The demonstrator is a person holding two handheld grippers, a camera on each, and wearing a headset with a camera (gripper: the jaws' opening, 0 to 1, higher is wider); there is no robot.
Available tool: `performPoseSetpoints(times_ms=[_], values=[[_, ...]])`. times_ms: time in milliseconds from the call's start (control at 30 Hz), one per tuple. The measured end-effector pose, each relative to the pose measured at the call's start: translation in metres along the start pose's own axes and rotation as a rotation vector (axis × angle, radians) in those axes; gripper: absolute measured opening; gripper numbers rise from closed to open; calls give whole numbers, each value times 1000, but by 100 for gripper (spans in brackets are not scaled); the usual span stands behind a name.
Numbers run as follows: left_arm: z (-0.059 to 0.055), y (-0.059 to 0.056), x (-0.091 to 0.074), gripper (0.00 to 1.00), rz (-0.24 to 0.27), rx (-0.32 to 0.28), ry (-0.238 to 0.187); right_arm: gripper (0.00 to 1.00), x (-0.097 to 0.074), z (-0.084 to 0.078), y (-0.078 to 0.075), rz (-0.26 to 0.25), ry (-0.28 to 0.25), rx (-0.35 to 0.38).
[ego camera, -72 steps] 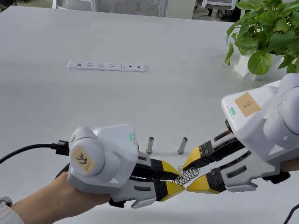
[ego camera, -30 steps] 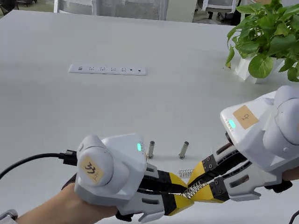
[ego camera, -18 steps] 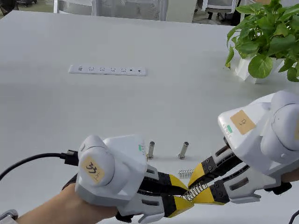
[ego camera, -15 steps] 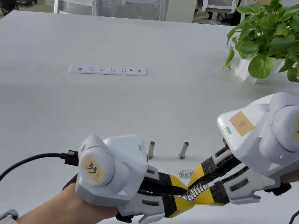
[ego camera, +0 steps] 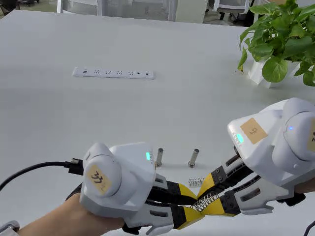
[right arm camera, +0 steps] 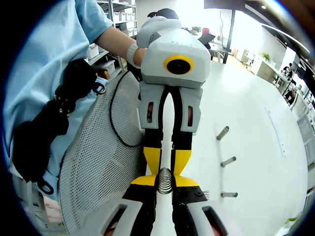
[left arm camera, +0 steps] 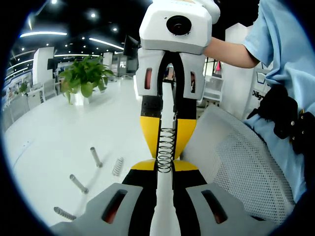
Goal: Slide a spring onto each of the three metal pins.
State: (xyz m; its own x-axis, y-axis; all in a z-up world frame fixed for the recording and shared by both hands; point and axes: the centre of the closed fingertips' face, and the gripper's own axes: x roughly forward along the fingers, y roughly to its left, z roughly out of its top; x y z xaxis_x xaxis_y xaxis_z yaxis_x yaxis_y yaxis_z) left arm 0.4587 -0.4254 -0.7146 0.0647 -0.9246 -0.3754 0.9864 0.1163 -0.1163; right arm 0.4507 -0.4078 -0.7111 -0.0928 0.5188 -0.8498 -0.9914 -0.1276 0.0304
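The spring (ego camera: 206,200) hangs above the table (ego camera: 147,108), bridging my two tongs tip to tip. My right gripper (right arm camera: 165,183) clamps one end and my left gripper (left arm camera: 165,166) clamps the other. Beyond them stand the left pin (ego camera: 159,156) and the right pin (ego camera: 193,157), with a spare spring (ego camera: 196,181) near them.

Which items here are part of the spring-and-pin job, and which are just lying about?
Job: held spring, loose spring, two pins, left gripper, right gripper.
Lying about: power strip, potted plant.
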Motion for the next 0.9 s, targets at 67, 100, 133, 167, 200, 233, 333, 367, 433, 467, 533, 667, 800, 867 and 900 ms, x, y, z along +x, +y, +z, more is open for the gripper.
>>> performPoseSetpoints(times_ms=[67, 100, 133, 167, 200, 233, 333, 367, 433, 467, 533, 667, 800, 867, 900], values=[[0, 0, 0, 7, 1, 0, -2, 7, 0, 0, 0, 2, 1, 0], [-1, 0, 0, 7, 4, 3, -3, 7, 1, 0, 0, 2, 1, 0], [-1, 0, 0, 7, 5, 4, -4, 7, 1, 0, 0, 2, 2, -1], [-2, 1, -1, 8, 10, 4, -4, 7, 1, 0, 0, 2, 3, -1], [-2, 1, -1, 11, 13, 3, -3, 7, 1, 0, 0, 2, 3, -1], [-3, 2, -1, 13, 17, -1, -3, 7, 1, 0, -1, 0, 3, -2], [-6, 3, -3, 18, 30, -11, -5, 7, 2, -1, -2, -1, 6, -1], [-7, 4, -4, 20, 36, -16, -8, 7, 2, -2, -2, -2, 7, -2], [-9, 7, -7, 25, 58, -36, -17, 7, 2, -3, -2, -1, 13, -3], [-11, 9, -8, 28, 68, -41, -18, 7, 3, -4, -3, -2, 13, -4], [-14, 11, -12, 34, 84, -57, -24, 7, 4, -5, -2, 2, 16, 1], [-19, 18, -22, 43, 137, -81, -35, 7, 6, -6, -3, 7, 23, 1], [-26, 26, -32, 52, 188, -110, -39, 7, 8, -5, -4, 7, 18, -1], [-29, 28, -39, 56, 210, -123, -40, 7, 9, -5, -7, 2, 13, 1], [-31, 30, -42, 58, 223, -128, -39, 7, 9, -6, -7, 2, 14, 1]])
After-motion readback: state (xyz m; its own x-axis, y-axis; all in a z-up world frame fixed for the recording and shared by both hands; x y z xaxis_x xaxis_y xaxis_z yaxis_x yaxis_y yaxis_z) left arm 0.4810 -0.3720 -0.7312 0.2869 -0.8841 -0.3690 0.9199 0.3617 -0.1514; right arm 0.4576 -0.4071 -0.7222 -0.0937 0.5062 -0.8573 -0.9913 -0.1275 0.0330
